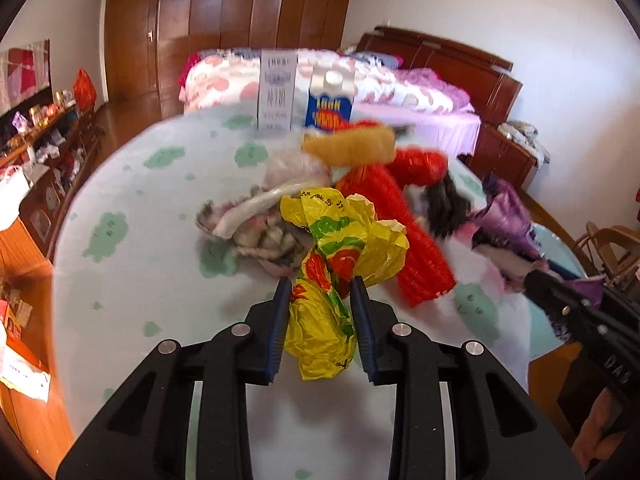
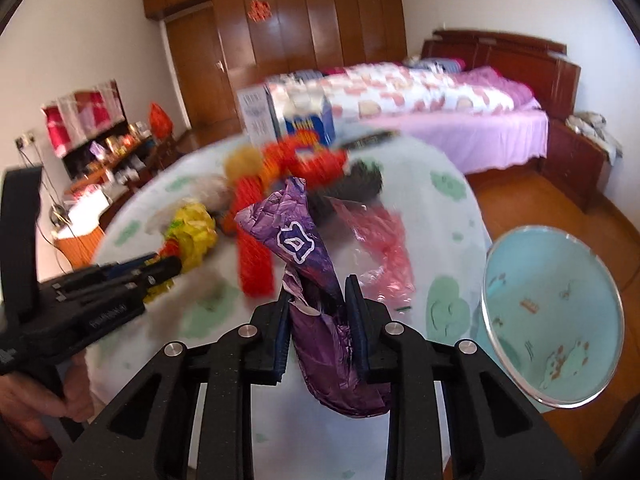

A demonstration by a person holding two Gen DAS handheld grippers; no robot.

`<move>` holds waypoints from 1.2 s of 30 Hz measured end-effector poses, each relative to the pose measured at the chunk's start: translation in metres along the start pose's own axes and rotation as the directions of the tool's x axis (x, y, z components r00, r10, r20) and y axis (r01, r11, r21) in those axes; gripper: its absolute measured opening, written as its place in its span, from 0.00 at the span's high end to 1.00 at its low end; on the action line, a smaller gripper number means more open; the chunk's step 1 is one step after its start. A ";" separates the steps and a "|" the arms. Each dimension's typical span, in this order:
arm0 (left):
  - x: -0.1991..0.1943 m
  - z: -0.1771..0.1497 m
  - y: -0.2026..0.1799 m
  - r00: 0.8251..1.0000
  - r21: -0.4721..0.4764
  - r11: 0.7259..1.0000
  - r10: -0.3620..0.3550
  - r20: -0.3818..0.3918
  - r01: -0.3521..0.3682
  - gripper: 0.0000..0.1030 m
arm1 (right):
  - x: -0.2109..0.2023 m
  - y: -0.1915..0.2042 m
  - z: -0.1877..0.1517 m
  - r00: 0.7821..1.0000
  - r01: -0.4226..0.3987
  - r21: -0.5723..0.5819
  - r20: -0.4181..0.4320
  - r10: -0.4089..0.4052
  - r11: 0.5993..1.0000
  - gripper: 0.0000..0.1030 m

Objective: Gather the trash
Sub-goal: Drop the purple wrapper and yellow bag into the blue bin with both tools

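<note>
My left gripper (image 1: 320,286) is shut on a crumpled yellow plastic bag (image 1: 340,248), which hangs between its blue pads above the table. My right gripper (image 2: 316,290) is shut on a purple foil wrapper (image 2: 292,236) that sticks up past the fingertips and droops below them. More trash lies piled on the round table (image 1: 120,208): a red mesh net (image 1: 404,220), a yellow-brown sponge-like roll (image 1: 352,148), clear and grey wrappers (image 1: 256,220), a dark crumpled piece (image 1: 444,204), and a pink-red clear bag (image 2: 380,240). The right gripper (image 1: 532,284) also shows at the right edge of the left wrist view.
A light blue bin (image 2: 552,320) with a metal rim stands open beside the table at the right. A white box (image 1: 276,92) and a blue carton (image 1: 330,104) stand at the table's far edge. Behind are a bed (image 2: 440,104), a wooden wardrobe (image 2: 304,12) and a cluttered shelf (image 1: 40,136).
</note>
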State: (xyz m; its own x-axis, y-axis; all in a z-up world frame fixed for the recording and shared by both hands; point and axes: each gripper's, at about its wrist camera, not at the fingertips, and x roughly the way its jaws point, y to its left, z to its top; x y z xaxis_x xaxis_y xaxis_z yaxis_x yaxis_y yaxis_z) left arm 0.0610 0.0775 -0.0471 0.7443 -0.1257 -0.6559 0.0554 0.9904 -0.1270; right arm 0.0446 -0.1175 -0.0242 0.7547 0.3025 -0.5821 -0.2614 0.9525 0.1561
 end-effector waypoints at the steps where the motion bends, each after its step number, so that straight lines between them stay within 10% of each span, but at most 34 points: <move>1: -0.006 0.002 0.000 1.000 0.002 1.000 0.005 0.019 -0.005 0.71 | -0.005 0.002 0.002 1.000 -0.002 0.002 0.023 0.002 1.000 0.74; 16: -0.035 0.023 -0.043 0.988 0.107 0.993 -0.061 0.144 0.046 0.71 | -0.068 -0.068 0.025 0.949 0.177 0.218 0.220 -0.225 0.960 0.74; 27: -0.027 0.029 -0.136 0.967 0.288 0.941 -0.223 0.125 0.179 0.70 | -0.078 -0.150 0.003 0.879 0.421 0.345 0.070 -0.471 0.839 0.73; 36: 0.005 0.028 -0.209 0.953 0.360 0.891 -0.302 0.017 0.275 0.70 | -0.059 -0.197 -0.032 0.876 0.457 0.421 -0.060 -0.479 0.783 0.73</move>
State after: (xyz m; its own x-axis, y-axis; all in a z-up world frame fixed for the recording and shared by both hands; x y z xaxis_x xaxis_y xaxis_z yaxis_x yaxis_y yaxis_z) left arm 0.0723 -0.1288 -0.0028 0.7044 -0.4176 -0.5740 0.4940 0.8691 -0.0260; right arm 0.0322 -0.3242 -0.0461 0.7499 -0.1934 -0.6327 0.3938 0.8989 0.1920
